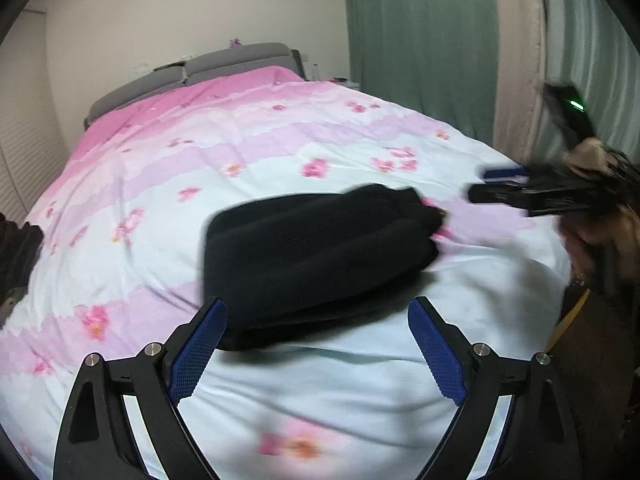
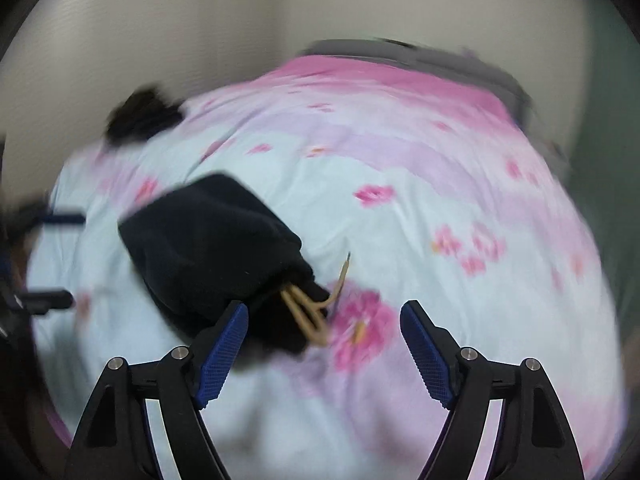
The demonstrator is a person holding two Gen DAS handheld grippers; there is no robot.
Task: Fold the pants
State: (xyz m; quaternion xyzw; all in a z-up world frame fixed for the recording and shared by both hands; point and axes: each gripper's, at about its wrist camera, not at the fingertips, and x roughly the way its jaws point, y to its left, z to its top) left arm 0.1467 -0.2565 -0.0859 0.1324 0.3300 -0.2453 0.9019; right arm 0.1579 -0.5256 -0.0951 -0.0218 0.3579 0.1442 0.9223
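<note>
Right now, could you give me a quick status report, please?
Left gripper open, right gripper open, both empty. Black folded pants lying on the floral pink-and-blue bedspread. Nothing between grippers and pants.

Quantities: one folded black pants bundle (image 1: 320, 248), one bed (image 1: 360, 380) with one floral duvet (image 1: 200, 152), two grippers, one green curtain (image 1: 420, 40), one dark garment pile (image 2: 140, 114).

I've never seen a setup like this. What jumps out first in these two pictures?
First, the black pants, folded into a compact bundle, dark against the pink-and-pale-blue floral bedspread near the bed's front edge. A tan drawstring pokes out of one end. Low in each view, blue-padded fingers stand spread wide, holding nothing.
</note>
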